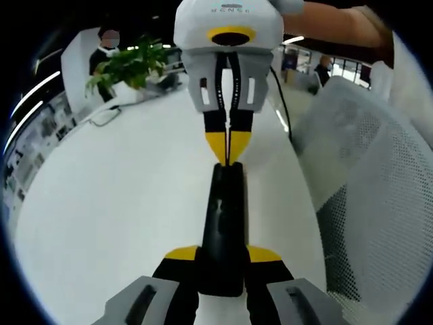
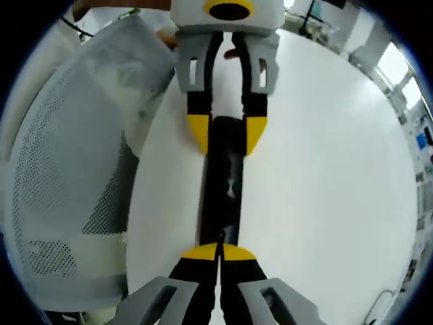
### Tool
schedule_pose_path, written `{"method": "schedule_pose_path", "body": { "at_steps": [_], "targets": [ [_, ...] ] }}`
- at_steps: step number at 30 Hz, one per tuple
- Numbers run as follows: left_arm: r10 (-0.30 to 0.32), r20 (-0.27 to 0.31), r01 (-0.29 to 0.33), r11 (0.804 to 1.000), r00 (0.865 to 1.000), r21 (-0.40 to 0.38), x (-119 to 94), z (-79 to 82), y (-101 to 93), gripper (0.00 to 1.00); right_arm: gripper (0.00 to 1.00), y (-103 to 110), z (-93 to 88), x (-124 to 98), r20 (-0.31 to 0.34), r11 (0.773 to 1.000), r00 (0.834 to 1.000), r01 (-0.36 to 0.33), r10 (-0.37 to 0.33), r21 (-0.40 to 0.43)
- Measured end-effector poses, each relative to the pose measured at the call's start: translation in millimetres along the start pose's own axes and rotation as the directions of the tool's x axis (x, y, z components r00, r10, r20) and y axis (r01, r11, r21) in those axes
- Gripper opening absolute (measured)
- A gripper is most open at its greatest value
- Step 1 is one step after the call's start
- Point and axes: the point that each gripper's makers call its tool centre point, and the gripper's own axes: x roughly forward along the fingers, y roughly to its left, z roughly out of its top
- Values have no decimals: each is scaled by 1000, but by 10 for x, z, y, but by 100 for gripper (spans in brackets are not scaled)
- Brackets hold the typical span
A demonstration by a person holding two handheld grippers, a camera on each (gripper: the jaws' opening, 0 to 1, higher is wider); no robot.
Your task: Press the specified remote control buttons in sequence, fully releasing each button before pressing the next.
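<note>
A black remote control [image 1: 226,223] lies lengthwise on the white table [image 1: 108,217]. My left gripper [image 1: 223,254] is shut on its near end, one yellow-tipped jaw on each long side. In the right gripper view the same grip appears at the top, with the left gripper [image 2: 226,135] around the remote [image 2: 223,183]. My right gripper [image 2: 220,252] is shut with nothing between its jaws. Its joined yellow tips sit on the remote's opposite end. From the left gripper view the right gripper [image 1: 229,147] comes down from above, tips meeting the remote's far end. The buttons are too dark to make out.
A white mesh chair back [image 1: 369,203] stands close beside the table edge, also seen as the mesh chair [image 2: 67,189]. A potted plant [image 1: 128,64] and a cable [image 1: 105,116] sit at the far end of the table. People stand in the background.
</note>
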Motion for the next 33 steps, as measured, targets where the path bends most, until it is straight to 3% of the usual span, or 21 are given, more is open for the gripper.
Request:
{"method": "schedule_pose_path", "body": {
  "at_steps": [13,33],
  "targets": [
    [6,-2,-6,1000,1000,-3,5,2,10,24,0,-52,-18,-92,15,999,1000,9,-10,43],
    [14,3,-14,1000,1000,-8,-1,7,9,24,0,-38,84,-48,-4,1000,1000,-2,2,7]
  ]
}}
